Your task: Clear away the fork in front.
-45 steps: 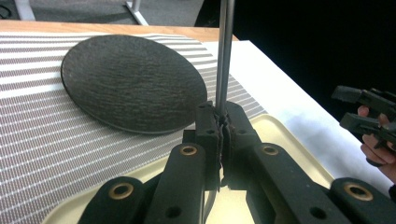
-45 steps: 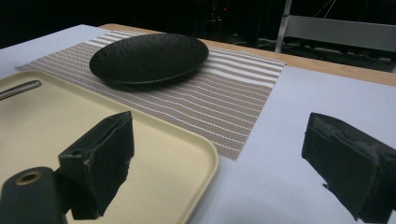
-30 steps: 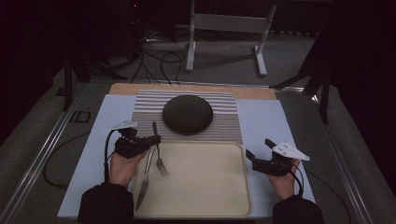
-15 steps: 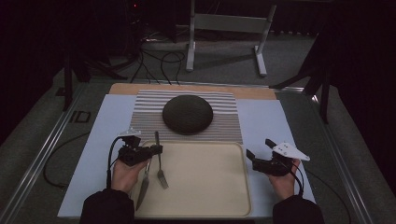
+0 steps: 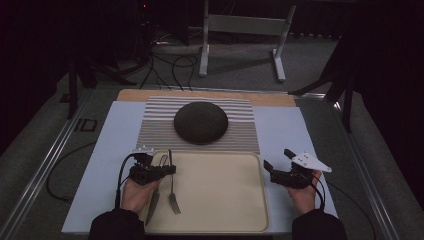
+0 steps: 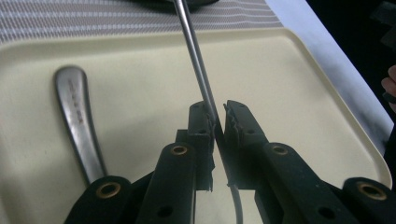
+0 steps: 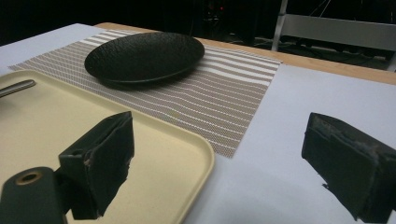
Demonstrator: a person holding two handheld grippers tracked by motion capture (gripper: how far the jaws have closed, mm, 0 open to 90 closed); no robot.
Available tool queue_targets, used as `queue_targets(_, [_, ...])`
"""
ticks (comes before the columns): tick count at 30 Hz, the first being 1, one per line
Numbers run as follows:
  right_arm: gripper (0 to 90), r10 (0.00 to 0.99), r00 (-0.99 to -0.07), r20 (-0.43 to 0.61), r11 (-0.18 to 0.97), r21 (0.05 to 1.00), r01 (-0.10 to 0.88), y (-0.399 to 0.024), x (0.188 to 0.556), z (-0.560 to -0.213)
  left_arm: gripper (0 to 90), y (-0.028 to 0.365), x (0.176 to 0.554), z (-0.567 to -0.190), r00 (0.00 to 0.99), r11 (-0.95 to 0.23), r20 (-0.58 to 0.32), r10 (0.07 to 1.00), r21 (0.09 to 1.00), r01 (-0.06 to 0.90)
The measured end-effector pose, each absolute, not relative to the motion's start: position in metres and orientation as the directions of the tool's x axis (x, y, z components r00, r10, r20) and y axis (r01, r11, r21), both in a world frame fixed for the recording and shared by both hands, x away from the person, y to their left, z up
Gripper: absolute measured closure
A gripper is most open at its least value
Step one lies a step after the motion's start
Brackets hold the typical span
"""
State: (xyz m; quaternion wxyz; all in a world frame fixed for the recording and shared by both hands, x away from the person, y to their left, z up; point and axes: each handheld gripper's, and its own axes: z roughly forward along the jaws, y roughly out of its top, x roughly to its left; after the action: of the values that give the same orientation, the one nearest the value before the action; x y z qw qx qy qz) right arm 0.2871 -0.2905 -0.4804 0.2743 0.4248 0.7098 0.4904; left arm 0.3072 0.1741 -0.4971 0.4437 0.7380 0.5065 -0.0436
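A cream tray (image 5: 220, 200) lies at the near middle of the table. My left gripper (image 5: 170, 169) hangs low over its left part, and a metal fork (image 5: 172, 186) runs between the jaws with its tines toward me. In the left gripper view the fork's handle (image 6: 194, 51) leans on one pad of my left gripper (image 6: 217, 109). The jaws have just been opening, and a thin gap shows at the other pad. A knife (image 5: 152, 207) lies beside it, its handle (image 6: 77, 116) flat on the tray. My right gripper (image 5: 277, 160) stands open and empty off the tray's right edge.
A black plate (image 5: 201, 122) sits on a striped placemat (image 5: 235, 137) beyond the tray, also seen as the plate (image 7: 144, 56) past the tray's corner (image 7: 196, 149). A pale blue cloth (image 5: 285, 130) covers the table. Cables and a metal stand lie on the floor behind.
My left gripper has sunk toward the tray and come nearer to me, bringing the fork down with it. The right gripper has stayed still.
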Motion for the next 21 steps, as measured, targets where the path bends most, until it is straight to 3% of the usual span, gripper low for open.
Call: queue_targets(21, [9.5, 0.874, -0.485, 0.029, 0.154, 0.93, 0.334, -0.291, 0.287, -0.48, 77.2, 0.174, 0.303, -0.513, 0.455, -0.109, -0.512, 0.729, 0.569, 0.815])
